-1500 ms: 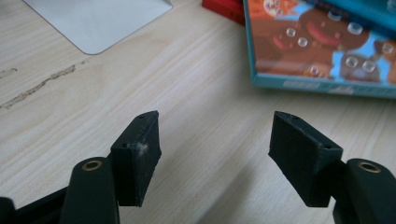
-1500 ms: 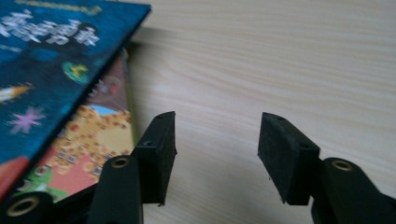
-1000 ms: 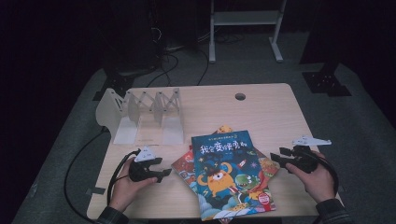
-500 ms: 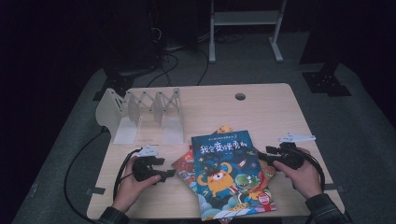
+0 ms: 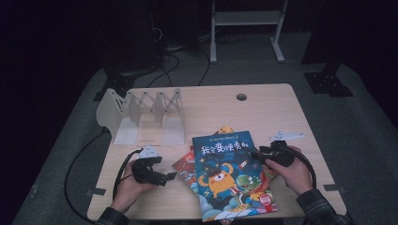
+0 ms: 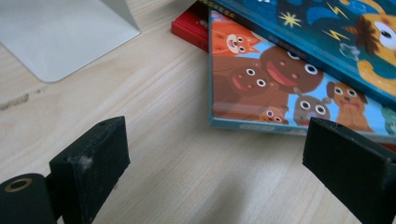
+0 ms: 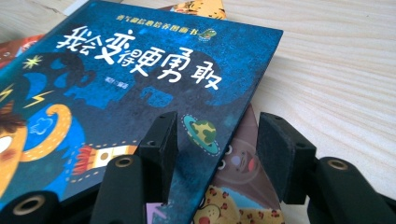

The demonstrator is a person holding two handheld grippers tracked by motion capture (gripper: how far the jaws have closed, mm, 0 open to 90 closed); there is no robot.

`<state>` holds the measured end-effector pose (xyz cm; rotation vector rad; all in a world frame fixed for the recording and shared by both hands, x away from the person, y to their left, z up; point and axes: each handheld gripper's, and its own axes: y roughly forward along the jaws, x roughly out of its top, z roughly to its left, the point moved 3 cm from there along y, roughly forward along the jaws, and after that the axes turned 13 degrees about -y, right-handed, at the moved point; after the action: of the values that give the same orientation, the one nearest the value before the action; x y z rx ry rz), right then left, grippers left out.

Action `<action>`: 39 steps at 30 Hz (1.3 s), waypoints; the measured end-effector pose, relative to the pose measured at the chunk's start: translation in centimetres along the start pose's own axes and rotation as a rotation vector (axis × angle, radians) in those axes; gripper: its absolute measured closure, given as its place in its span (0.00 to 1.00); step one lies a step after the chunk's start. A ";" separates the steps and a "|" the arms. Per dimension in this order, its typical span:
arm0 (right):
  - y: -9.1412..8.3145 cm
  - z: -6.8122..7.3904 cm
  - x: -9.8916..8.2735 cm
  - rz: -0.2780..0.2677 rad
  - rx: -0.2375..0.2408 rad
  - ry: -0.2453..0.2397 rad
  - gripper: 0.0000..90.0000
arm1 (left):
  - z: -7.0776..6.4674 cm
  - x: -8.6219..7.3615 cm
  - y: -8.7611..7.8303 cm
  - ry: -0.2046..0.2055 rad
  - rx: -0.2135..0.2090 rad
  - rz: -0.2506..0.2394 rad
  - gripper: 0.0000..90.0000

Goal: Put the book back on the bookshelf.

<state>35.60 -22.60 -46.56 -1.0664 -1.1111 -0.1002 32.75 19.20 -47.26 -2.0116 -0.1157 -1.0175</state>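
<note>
Right gripper (image 5: pixel 257 153) now at book (image 5: pixel 230 176)

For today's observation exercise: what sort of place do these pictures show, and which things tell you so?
Probably a lab or studio set up for recording, not a home: a lone wooden table in a dark room, cables on the floor, and a person's hand-held left gripper beside picture books.

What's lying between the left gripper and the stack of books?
Only bare table lies between the open left gripper and the books, as the left gripper view shows.
</note>
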 end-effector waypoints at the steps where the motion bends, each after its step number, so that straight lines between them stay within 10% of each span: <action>1: 0.1 0.0 0.0 0.004 -0.001 -0.002 0.53 | 0.0 0.1 -0.1 0.005 -0.009 -0.012 0.12; 14: 1.3 0.3 1.0 0.015 0.019 -0.017 0.58 | -1.1 0.6 -0.4 0.023 -0.050 -0.040 0.39; 25: 3.1 1.1 2.7 0.021 0.062 -0.127 0.61 | -1.1 0.8 0.0 -0.008 0.008 -0.003 0.26; 39: 4.5 1.9 3.9 0.014 0.108 -0.188 0.62 | -0.4 1.9 -0.1 0.002 -0.025 -0.028 0.38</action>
<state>38.68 -17.14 -46.38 -1.0013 -1.2634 0.0714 33.71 18.49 -45.75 -2.0369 -0.1307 -1.0429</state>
